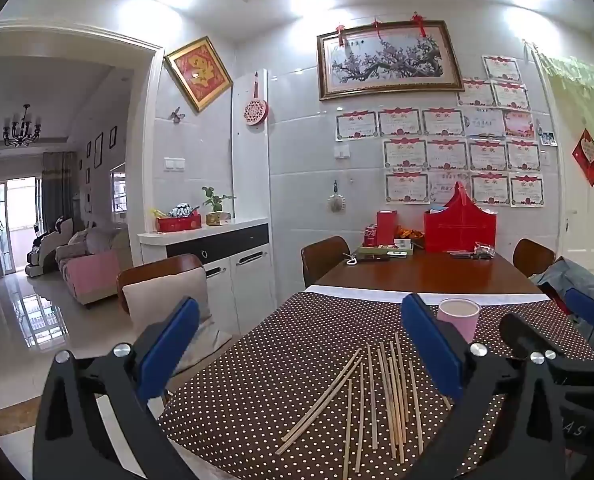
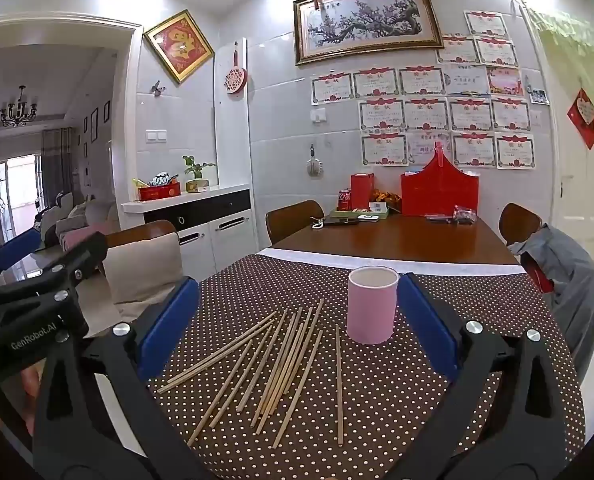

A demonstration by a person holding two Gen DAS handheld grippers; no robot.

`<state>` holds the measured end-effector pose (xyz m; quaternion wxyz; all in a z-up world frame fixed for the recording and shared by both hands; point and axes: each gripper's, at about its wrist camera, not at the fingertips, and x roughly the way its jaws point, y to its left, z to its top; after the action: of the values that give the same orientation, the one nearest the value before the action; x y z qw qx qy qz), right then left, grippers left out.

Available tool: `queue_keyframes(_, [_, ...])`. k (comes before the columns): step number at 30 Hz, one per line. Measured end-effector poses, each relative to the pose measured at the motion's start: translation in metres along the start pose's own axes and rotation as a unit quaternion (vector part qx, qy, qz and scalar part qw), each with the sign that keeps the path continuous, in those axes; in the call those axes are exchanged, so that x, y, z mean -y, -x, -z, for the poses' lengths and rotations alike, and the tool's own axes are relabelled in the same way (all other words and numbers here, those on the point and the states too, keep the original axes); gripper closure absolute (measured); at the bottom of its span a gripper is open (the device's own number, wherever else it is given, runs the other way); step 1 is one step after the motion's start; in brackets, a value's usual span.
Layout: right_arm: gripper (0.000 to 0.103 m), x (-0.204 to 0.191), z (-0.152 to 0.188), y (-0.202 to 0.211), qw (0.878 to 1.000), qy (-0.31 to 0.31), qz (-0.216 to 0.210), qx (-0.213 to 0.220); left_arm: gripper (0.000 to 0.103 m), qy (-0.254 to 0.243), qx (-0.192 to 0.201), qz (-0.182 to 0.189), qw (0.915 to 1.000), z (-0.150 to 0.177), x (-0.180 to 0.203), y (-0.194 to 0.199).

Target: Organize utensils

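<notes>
Here we see both claws spread wide above the tabletop (image 2: 377,392), neither holding anything. The left claw (image 1: 301,344) hovers level over the near edge of the dotted cloth (image 1: 257,360); the right claw (image 2: 297,320) does the same, its blue pads (image 2: 169,328) apart on either side of the sticks. We take the pink cup (image 2: 372,304) as our landmark: it stands upright on the cloth, open end up. The chopsticks (image 2: 281,364) lie loose and flat just left of the cup and nearer to us, fanned out, several overlapping; one stick (image 2: 339,384) lies alone, directly in front of the cup. Beyond the cup the bare wood carries a red box (image 2: 439,192) against the wall.
</notes>
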<state>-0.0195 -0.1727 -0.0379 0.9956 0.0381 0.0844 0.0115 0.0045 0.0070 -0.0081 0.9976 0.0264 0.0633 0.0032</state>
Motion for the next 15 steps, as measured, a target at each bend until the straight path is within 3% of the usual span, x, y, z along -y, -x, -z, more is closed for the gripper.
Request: queue_keyframes(15, [0.006,0.007,-0.002,-0.007,1.0,-0.003,-0.002,-0.011,0.004,0.0,-0.012,0.015,0.9998,0.009,-0.001,-0.014])
